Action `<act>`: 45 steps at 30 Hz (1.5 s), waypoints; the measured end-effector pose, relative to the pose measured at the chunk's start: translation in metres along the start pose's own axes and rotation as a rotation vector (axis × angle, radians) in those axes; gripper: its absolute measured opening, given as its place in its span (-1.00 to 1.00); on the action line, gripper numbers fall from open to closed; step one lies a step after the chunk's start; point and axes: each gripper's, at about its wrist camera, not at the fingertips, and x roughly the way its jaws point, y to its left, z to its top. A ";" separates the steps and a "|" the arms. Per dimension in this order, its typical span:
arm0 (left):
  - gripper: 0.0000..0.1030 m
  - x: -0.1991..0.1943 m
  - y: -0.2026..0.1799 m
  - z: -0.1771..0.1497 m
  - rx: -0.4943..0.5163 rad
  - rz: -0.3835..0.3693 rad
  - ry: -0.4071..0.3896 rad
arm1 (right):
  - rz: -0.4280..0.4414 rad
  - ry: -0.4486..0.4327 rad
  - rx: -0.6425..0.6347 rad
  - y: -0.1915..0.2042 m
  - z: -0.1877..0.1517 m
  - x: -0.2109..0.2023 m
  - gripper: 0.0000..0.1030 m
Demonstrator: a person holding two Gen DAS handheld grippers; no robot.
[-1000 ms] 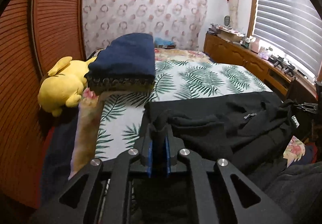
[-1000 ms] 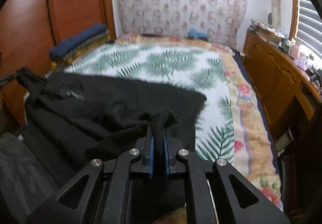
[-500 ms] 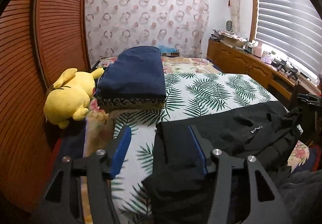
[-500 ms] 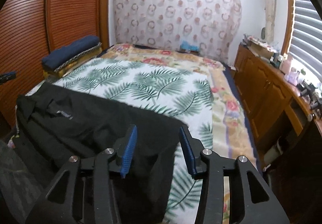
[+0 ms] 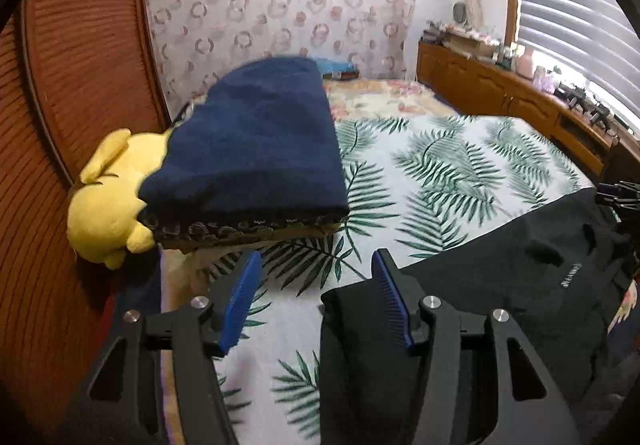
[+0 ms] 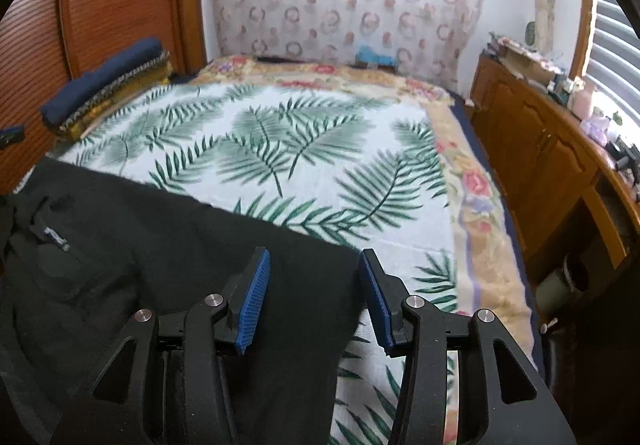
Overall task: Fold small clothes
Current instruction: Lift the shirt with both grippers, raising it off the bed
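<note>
A black garment [image 5: 520, 285] with a small white label lies spread across the near part of a bed with a palm-leaf cover [image 5: 460, 165]. My left gripper [image 5: 316, 259] is open above the garment's left corner; the cloth lies under its right finger, and the pads touch nothing. In the right wrist view the same garment [image 6: 160, 245] fills the lower left. My right gripper [image 6: 314, 255] is open over its right corner. The cloth lies below the jaws and is not pinched.
A folded navy stack [image 5: 256, 149] sits at the bed's left side next to a yellow plush toy [image 5: 108, 213]. A louvred wooden wardrobe [image 5: 60, 125] runs along the left. A wooden cabinet [image 6: 540, 149] with clutter stands under the window blinds on the right.
Both grippers were shut on bunched corners of the black garment a second ago. They have opened and let go, and the garment now lies flatter on the bed. Both views have shifted sideways.
</note>
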 end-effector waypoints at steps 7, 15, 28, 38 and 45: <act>0.10 0.032 -0.001 -0.011 -0.026 -0.061 0.098 | -0.001 0.016 0.028 -0.007 -0.004 0.013 0.03; 0.10 0.046 -0.006 -0.026 -0.012 -0.048 0.155 | -0.014 0.048 0.058 -0.013 -0.004 0.019 0.21; 0.08 0.045 -0.010 -0.029 0.007 -0.095 0.174 | 0.010 0.076 0.076 -0.015 -0.005 0.024 0.29; -0.86 0.029 -0.035 -0.025 0.098 -0.108 0.158 | 0.087 0.033 -0.047 0.014 -0.008 0.012 -0.76; -0.87 -0.081 -0.040 -0.017 0.010 -0.152 -0.110 | 0.089 -0.148 0.037 0.017 -0.008 -0.069 -0.79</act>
